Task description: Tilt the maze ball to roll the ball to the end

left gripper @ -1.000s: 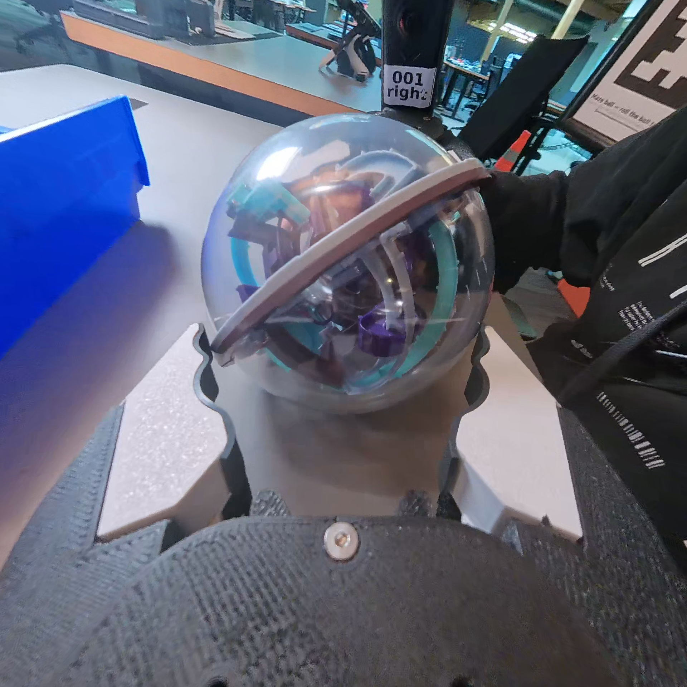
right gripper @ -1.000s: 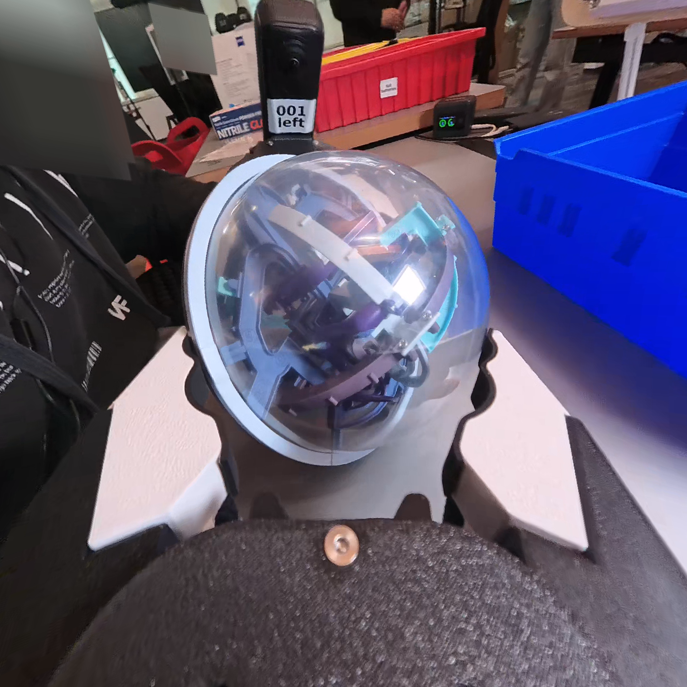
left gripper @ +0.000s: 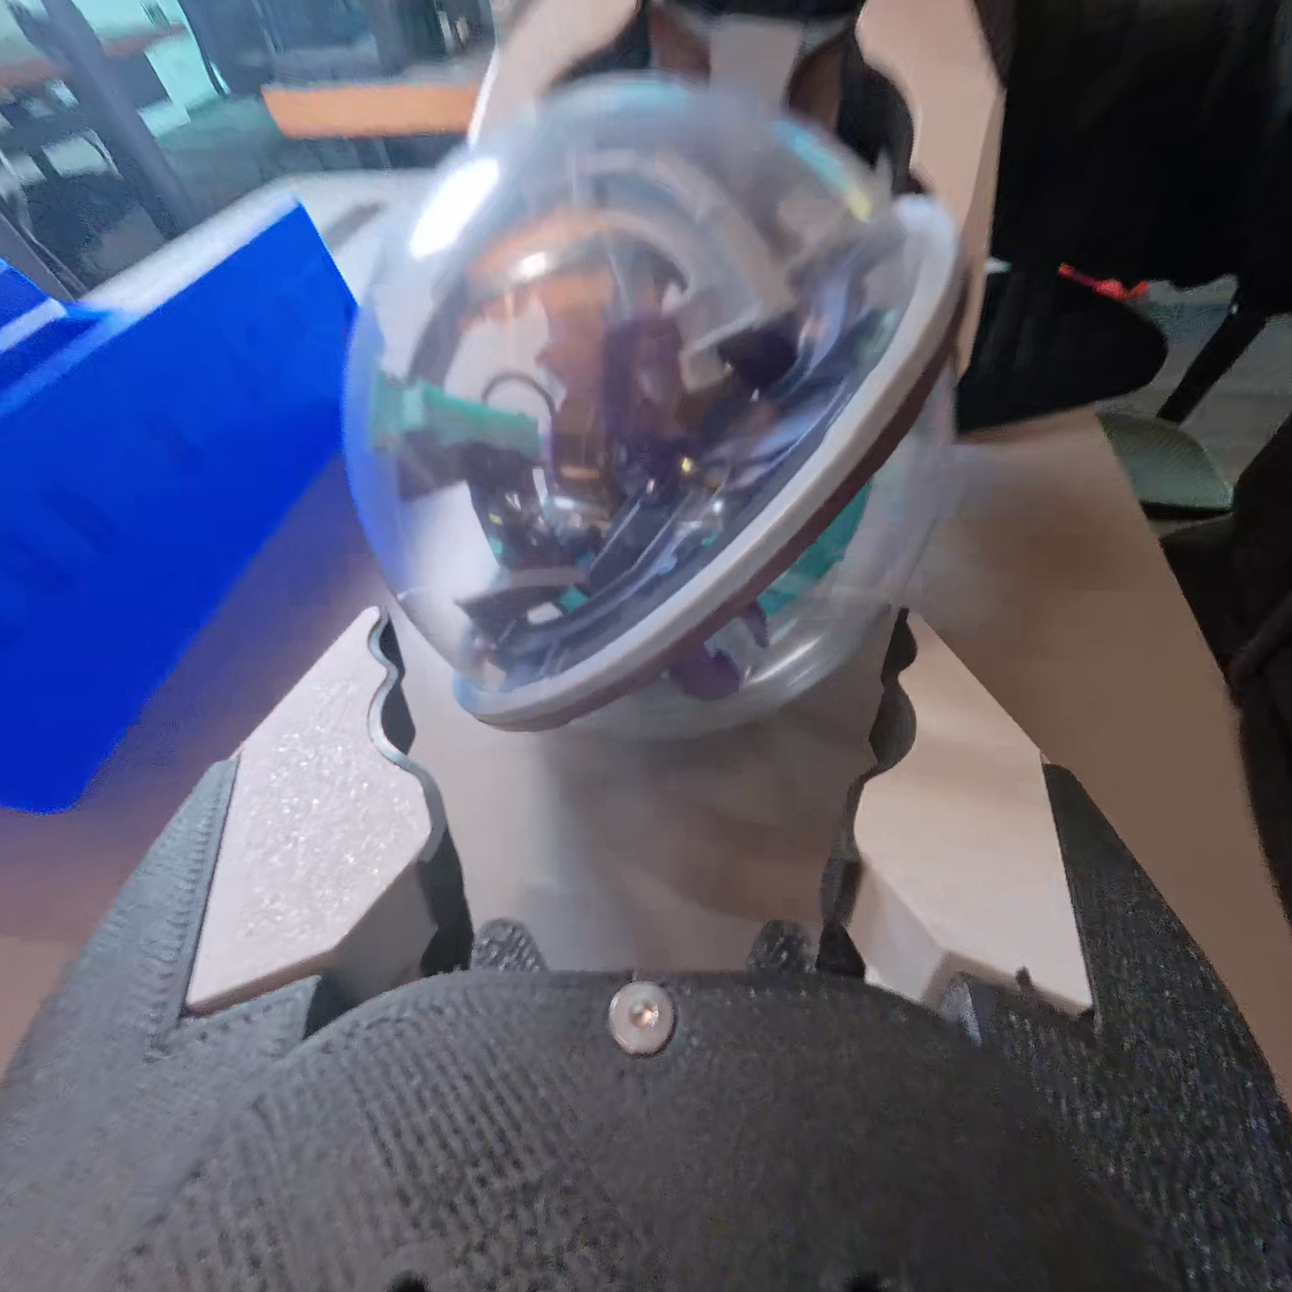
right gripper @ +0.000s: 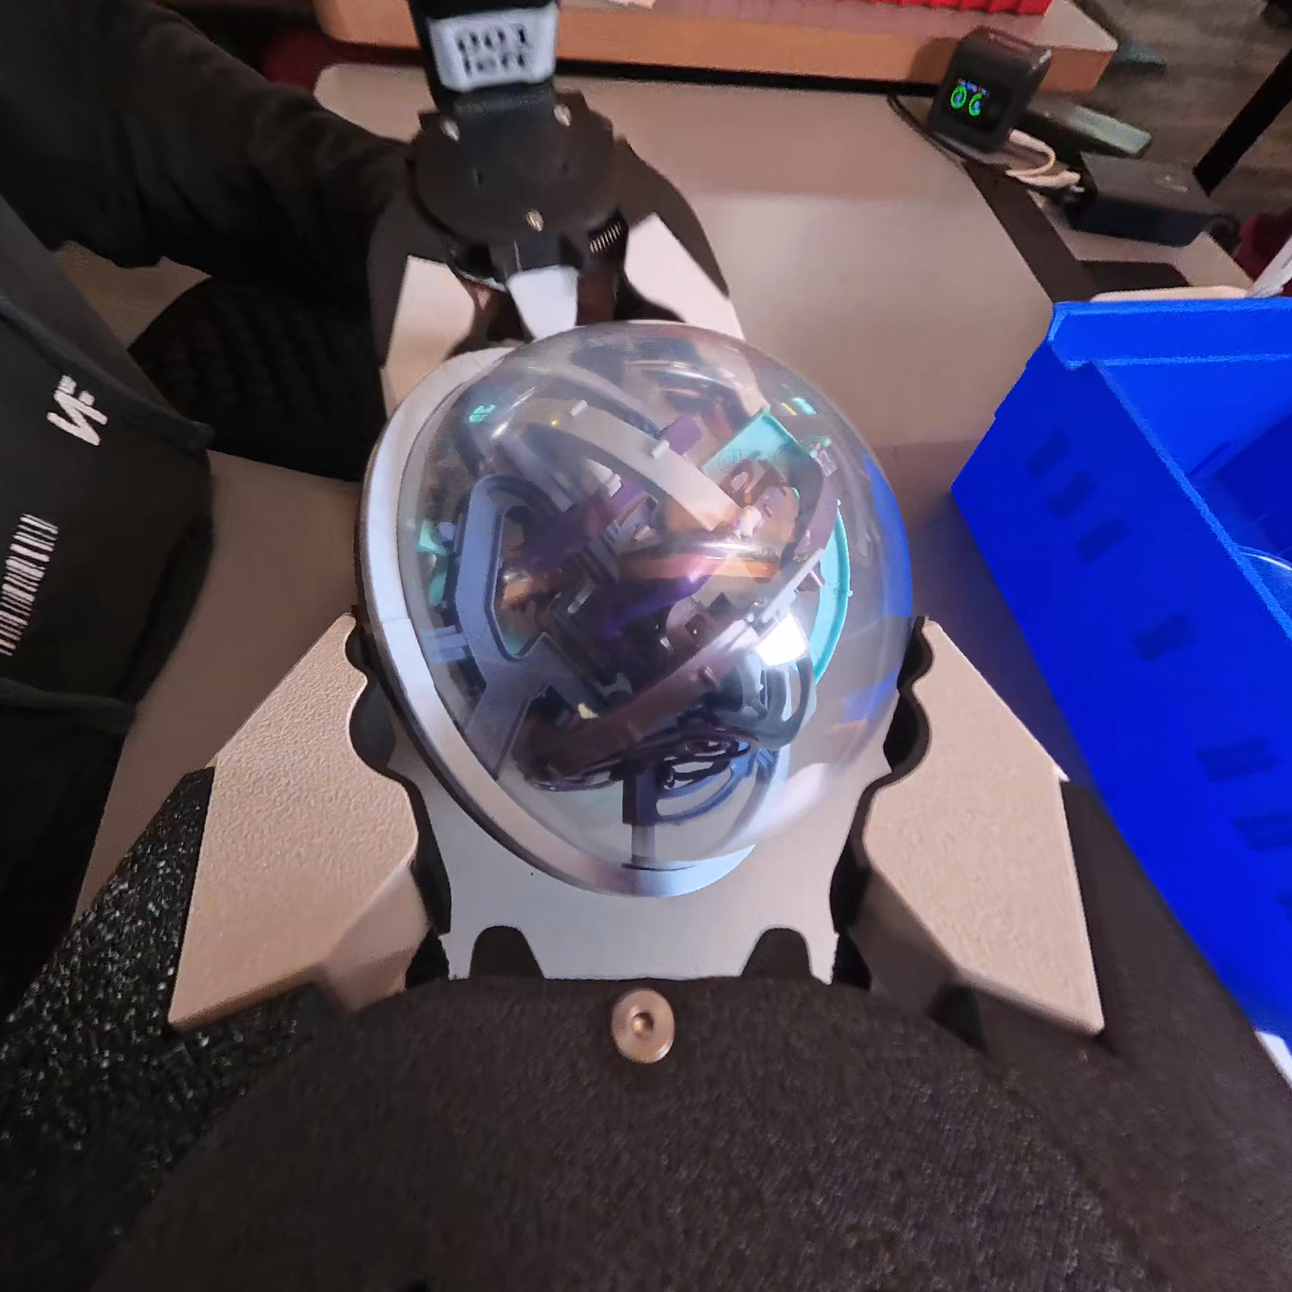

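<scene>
The maze ball (left gripper: 650, 419) is a clear sphere with a grey seam ring and purple, teal and brown tracks inside. It is tilted, with the ring running diagonally. The small ball inside is not visible. My left gripper (left gripper: 643, 650) has its fingers spread wide, with the sphere's lower part between the fingertips. My right gripper (right gripper: 636, 664) looks down on the maze ball (right gripper: 629, 615), its fingers (right gripper: 293, 804) pressed to both sides. The left gripper (right gripper: 552, 307) meets the sphere from the far side. The left wrist view is motion-blurred.
A blue bin (right gripper: 1153, 559) stands on the tan table (right gripper: 839, 266) close beside the sphere; it also shows in the left wrist view (left gripper: 161, 454). A small black device with a lit screen (right gripper: 979, 98) sits at the far table edge. A person's black sleeve (right gripper: 175, 140) is at the left.
The maze ball has been tipped, so its seam ring lies at a new angle. The right gripper now looks down from higher up. The left wrist view has swung and blurred.
</scene>
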A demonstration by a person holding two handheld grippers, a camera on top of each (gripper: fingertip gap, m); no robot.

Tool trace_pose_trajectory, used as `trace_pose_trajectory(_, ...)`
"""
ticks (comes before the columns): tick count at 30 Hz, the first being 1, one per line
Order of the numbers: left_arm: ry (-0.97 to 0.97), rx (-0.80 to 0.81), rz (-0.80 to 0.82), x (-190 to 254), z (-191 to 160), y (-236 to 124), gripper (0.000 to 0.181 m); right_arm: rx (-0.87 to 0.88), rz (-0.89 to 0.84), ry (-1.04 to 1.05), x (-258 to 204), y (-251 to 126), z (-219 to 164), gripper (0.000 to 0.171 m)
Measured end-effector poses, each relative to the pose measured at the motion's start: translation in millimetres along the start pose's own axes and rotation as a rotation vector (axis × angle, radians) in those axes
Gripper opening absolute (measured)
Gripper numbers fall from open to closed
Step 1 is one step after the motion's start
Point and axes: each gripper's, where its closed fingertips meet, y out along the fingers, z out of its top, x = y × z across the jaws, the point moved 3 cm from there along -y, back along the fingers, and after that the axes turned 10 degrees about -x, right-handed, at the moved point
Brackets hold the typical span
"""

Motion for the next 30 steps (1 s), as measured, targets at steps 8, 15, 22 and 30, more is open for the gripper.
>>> trace_pose_trajectory(8,0.134,0.030,0.136,-5,18,-7,0.140,-0.110,-0.008,0.025,7,11,15,0.142)
trace_pose_trajectory(15,0.001,0.051,0.060,-14,3,-3,0.135,0.065,-0.051,-0.009,5,-8,21,0.140)
trace_pose_trajectory(22,-0.097,0.080,0.011,-23,1,-1,0.130,0.087,-0.172,0.071,15,-25,-35,0.141)
trace_pose_trajectory(30,-0.133,0.039,-0.045,-22,-2,10,0.120,0.104,-0.190,0.065,19,3,-39,0.140)
